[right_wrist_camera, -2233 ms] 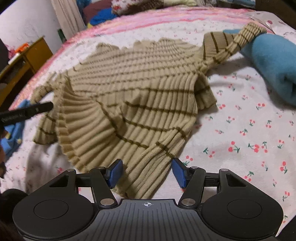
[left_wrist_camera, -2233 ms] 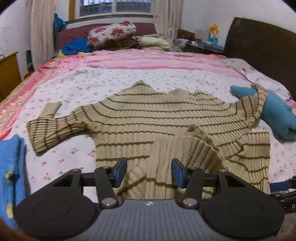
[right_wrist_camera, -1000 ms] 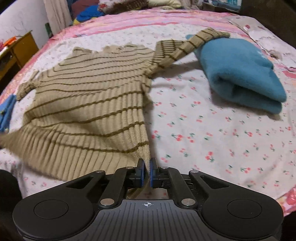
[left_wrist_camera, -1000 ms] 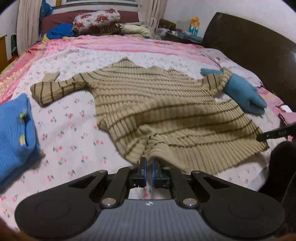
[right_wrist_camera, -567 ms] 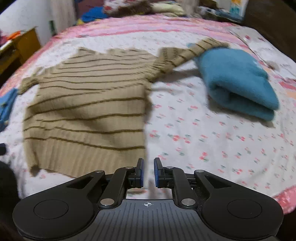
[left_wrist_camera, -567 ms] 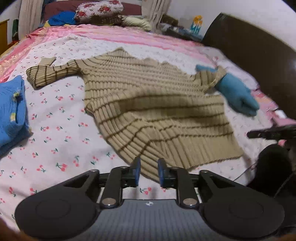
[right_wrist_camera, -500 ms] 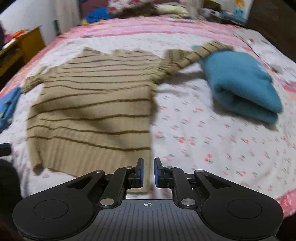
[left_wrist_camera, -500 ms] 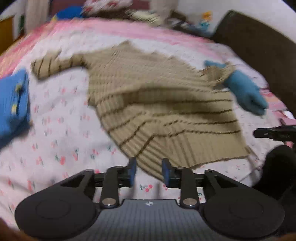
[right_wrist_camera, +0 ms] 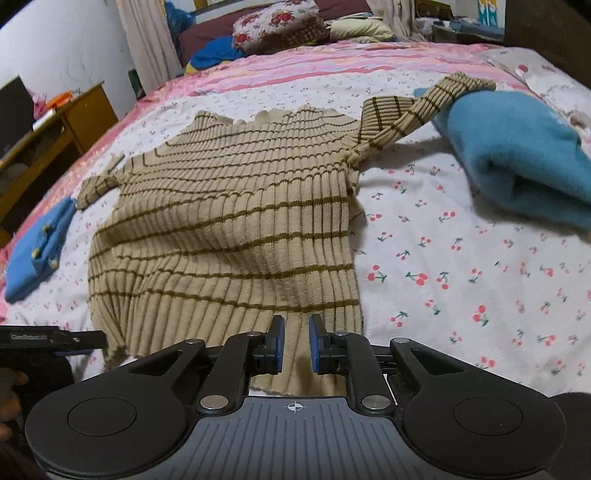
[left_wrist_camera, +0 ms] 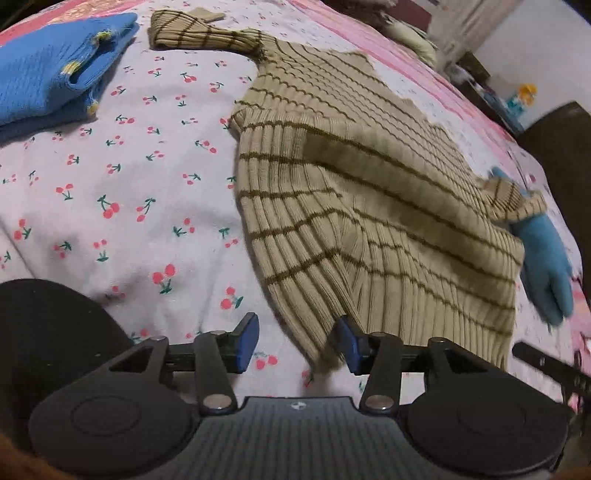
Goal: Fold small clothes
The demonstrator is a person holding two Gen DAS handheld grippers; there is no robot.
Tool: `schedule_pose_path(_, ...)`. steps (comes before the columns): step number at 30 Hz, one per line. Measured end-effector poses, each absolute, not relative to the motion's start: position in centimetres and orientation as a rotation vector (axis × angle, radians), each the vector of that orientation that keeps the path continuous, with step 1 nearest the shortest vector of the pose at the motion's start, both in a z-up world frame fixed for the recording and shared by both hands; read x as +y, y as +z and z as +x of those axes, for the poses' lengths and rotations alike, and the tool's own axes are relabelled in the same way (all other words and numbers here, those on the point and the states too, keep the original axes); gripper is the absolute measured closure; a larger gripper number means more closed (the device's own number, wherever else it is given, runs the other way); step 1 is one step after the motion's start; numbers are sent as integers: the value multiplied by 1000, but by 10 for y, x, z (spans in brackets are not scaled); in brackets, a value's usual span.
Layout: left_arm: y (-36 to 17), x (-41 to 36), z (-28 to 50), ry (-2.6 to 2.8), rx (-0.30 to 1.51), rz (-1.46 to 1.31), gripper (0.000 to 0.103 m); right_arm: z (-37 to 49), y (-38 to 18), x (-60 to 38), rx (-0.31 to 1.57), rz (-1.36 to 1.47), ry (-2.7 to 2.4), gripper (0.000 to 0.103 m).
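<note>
A tan ribbed sweater with brown stripes [left_wrist_camera: 362, 206] lies spread flat on the cherry-print bedsheet [left_wrist_camera: 122, 192], hem toward me; it also shows in the right wrist view [right_wrist_camera: 236, 229]. One sleeve [right_wrist_camera: 417, 107] drapes over a folded teal garment [right_wrist_camera: 517, 155]; the other sleeve [left_wrist_camera: 199, 33] points to the far left. My left gripper [left_wrist_camera: 298, 339] is open at the hem's left corner, holding nothing. My right gripper [right_wrist_camera: 295, 341] is slightly open over the hem near its right corner, with cloth between the pads but not pinched.
A folded blue knit garment [left_wrist_camera: 48, 70] lies on the bed left of the sweater, also in the right wrist view [right_wrist_camera: 37, 251]. Pillows and clothes [right_wrist_camera: 280, 22] pile at the head of the bed. A wooden cabinet [right_wrist_camera: 55, 129] stands beside the bed.
Both grippers were shut on the hem and pulled it toward me, flattening the sweater. They have since opened and let the hem go; the left has opened wide.
</note>
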State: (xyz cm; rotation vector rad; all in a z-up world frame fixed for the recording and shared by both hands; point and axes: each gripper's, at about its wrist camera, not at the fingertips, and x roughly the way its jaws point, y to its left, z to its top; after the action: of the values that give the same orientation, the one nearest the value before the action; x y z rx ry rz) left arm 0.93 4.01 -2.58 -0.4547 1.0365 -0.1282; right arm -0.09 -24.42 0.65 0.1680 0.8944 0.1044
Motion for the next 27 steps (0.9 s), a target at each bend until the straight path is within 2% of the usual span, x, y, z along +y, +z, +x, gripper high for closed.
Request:
schedule_pose_path(3, -22, 32, 11, -117, 1015, -444, 50, -2, 1, -246, 887, 194, 119, 86)
schedule_pose_path(5, -20, 31, 14, -129, 993, -473, 64, -2, -2, -247, 886, 207, 123, 86)
schedule_pose_path(6, -21, 32, 15, -136, 995, -495, 77, -3, -3, -248, 886, 215, 124, 86)
schedule_pose_path(7, -22, 33, 17, -140, 1002, -515, 82, -3, -4, -248, 887, 221, 125, 86)
schedule_pose_path(12, -21, 40, 15, -142, 991, -549, 87, -4, -7, -252, 886, 234, 121, 86)
schedule_pose_path(19, 13, 78, 0, -95, 914, -500, 88, -6, -5, -250, 881, 221, 122, 86)
schedule_pose_path(27, 23, 116, -15, -10, 933, -448, 92, -10, -3, -253, 895, 199, 101, 86)
